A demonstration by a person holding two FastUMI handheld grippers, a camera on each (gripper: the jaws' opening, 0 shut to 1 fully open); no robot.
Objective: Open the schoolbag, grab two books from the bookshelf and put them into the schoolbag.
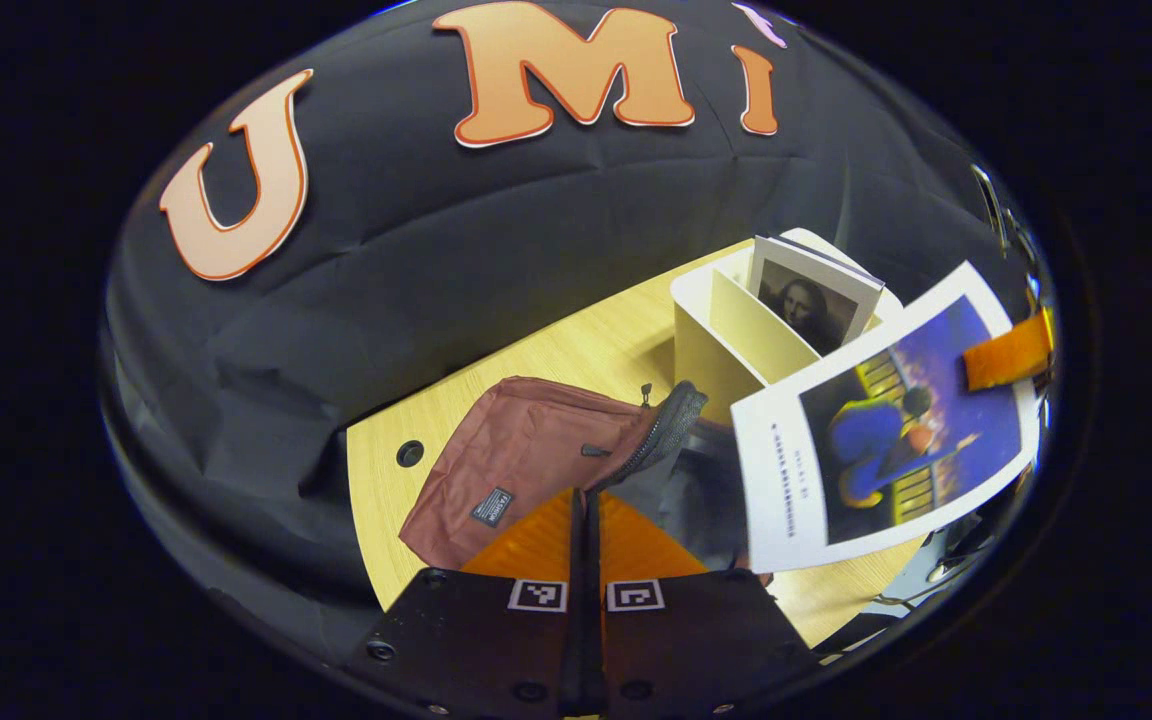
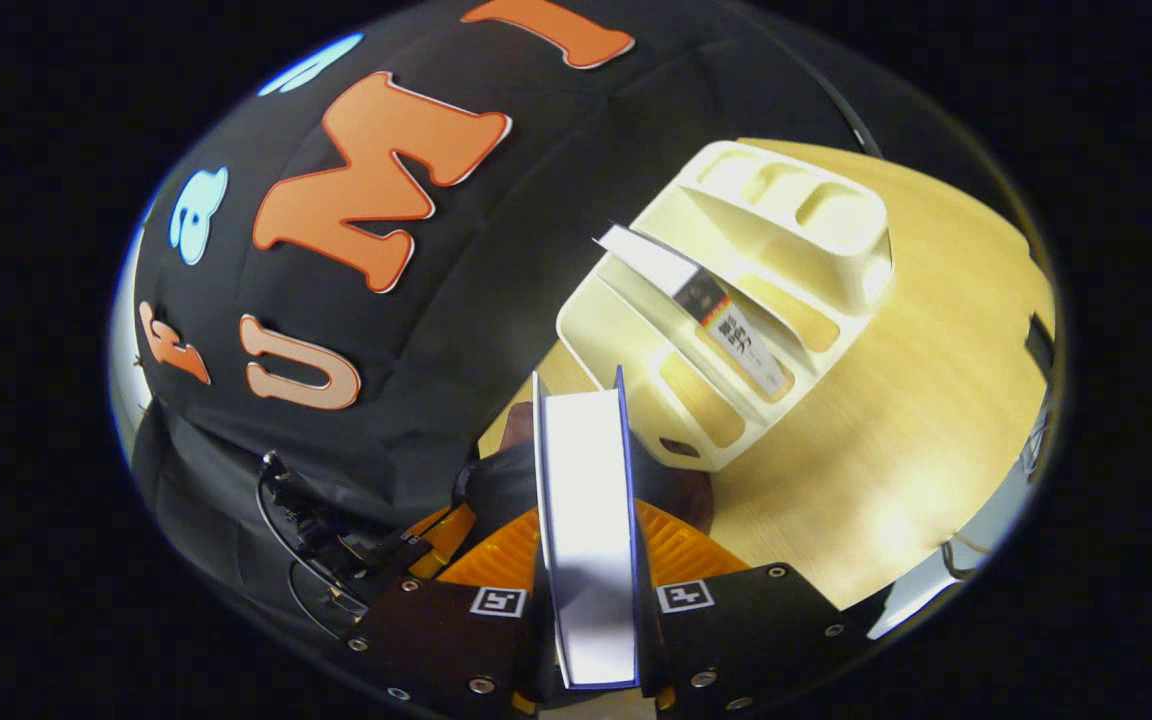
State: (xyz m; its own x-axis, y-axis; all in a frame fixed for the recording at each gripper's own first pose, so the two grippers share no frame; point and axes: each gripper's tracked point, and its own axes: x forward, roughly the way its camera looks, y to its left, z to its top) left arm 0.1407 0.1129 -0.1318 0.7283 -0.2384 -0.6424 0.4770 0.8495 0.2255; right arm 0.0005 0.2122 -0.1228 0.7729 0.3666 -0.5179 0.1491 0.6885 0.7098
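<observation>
In the right gripper view, the right gripper (image 2: 586,600) is seen clamped on a book (image 2: 586,520), both fingers pressed to its covers and the page edge turned toward the camera; the long axis is judged to run forward, away from the fingers. In the left gripper view, the left gripper (image 1: 586,545) is closed on the zip edge of the schoolbag (image 1: 526,460), whose mouth is held open. The same book (image 1: 886,425) is seen there just beside that mouth, cover facing the camera, tilted, an orange finger (image 1: 1008,355) at its far edge. A snag on the zip lip is judged likely if the book is lowered at this tilt, or a slip if the grip loosens. Farther back on the table (image 2: 896,440), a second book (image 2: 716,315) is left leaning in the bookshelf (image 2: 786,215)
</observation>
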